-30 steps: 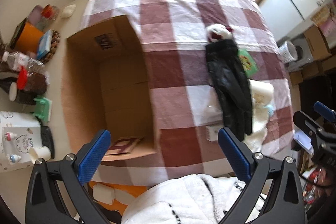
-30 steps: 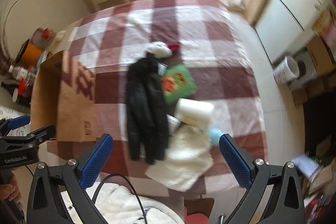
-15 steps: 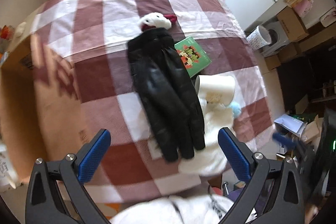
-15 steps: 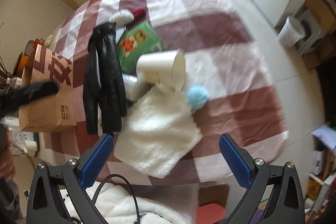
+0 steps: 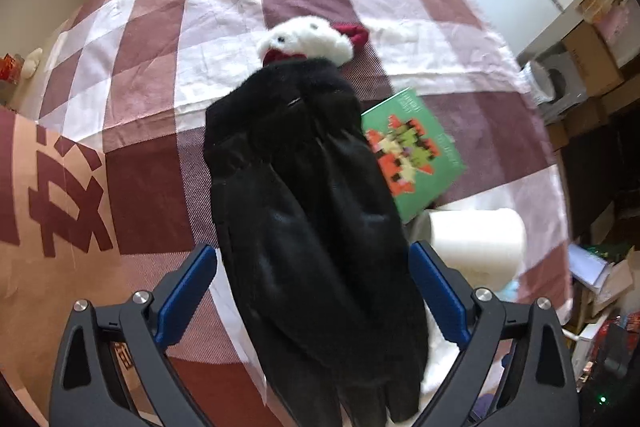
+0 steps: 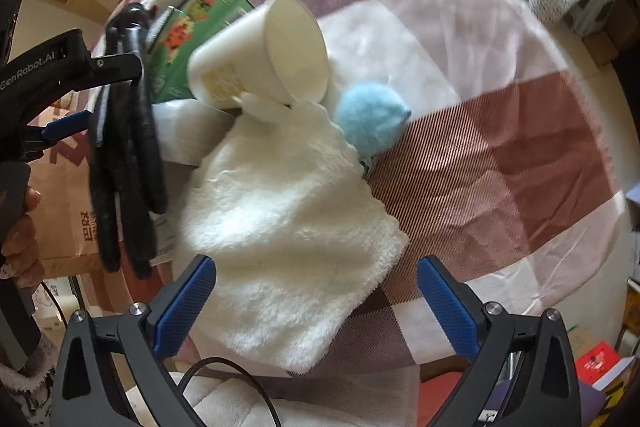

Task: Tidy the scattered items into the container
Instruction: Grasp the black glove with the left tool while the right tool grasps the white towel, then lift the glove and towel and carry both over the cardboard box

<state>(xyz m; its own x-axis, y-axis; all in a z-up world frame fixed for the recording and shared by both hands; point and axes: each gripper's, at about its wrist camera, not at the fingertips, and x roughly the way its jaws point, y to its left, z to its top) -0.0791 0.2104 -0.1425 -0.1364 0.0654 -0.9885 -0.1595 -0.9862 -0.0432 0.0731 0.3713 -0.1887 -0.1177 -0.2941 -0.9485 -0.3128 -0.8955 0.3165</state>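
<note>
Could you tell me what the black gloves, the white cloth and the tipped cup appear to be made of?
Black gloves: probably leather or imitation, with a soft sheen.
White cloth: plush fleece, with a shaggy pile.
Tipped cup: matte paper or plastic; unclear.

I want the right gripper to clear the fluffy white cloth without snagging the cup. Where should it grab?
Take the white cloth by its near free edge, from above. That edge lies unobstructed between the open right gripper; the cup rests on the far corner.

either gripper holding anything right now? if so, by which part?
Nothing held. Left gripper is open, its fingers straddling the black gloves; right gripper is open over the white fluffy cloth.
</note>
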